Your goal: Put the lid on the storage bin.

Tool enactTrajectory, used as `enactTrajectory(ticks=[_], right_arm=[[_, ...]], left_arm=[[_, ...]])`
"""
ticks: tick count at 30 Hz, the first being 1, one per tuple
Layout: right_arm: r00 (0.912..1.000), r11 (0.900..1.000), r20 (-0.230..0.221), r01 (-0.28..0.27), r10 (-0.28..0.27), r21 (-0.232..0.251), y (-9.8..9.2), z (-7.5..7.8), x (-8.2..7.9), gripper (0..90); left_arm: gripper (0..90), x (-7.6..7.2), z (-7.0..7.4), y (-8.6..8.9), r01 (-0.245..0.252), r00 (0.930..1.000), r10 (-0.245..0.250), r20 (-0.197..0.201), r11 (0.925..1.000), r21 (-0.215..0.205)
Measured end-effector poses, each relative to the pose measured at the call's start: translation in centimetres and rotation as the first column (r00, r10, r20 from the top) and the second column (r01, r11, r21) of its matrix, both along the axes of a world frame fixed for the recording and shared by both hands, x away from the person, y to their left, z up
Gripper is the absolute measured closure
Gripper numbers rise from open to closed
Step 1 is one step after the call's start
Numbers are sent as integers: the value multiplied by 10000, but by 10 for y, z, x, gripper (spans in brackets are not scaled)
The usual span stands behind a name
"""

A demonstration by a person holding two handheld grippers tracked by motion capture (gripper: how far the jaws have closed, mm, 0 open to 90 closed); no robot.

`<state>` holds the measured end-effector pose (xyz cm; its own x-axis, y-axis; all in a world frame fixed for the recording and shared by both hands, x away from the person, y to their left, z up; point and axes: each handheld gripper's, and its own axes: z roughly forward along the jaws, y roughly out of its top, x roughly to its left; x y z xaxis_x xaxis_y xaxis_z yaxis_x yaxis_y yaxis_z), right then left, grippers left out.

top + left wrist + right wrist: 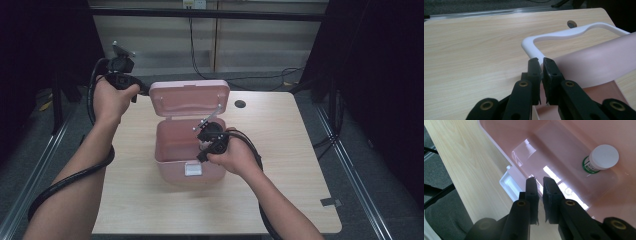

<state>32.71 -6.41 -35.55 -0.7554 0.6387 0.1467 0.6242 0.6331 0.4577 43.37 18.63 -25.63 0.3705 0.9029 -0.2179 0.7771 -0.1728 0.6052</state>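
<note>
Nearest the person, the right gripper (206,136) hangs over the front right part of the open pink box (172,165), which stands at the middle of the wooden table (295,165). Its jaws stand narrow, almost together with a thin gap, and nothing is between them; in the right gripper view (538,180) they point down past the box's front rim, beside the white latch (507,182) on the front wall. On the floor of the box (564,147) a small bottle with a white cap (602,157) and a green-edged label stands upright near a corner, well apart from the jaws. Farther back, the box's lid (190,96) stands raised on its hinge at the rear. The left gripper (141,90) is at the lid's upper left corner; in the left gripper view (541,62) its jaws are pinched narrowly on the edge of the pink lid (596,60), just beside the white carry handle (564,35) that arches over the table behind it.
</note>
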Motion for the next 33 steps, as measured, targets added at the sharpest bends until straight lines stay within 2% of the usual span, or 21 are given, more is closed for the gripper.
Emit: enactTrajectory(ticks=[10, 25, 33], right_arm=[[9999, 9999, 75, 74, -73, -73, 1, 0, -2, 829], [9999, 10000, 92, 91, -91, -41, 1, 0, -2, 829], [9999, 9999, 117, 125, -124, -42, 1, 0, -3, 829]], left_arm=[[848, -9, -4, 2, 117, 9999, -117, 25, 9999, 15], [853, -12, -12, 2, 131, 9999, -131, -82, 9999, -102], [860, -16, -21, 3, 83, 9999, -86, -114, 9995, -301]])
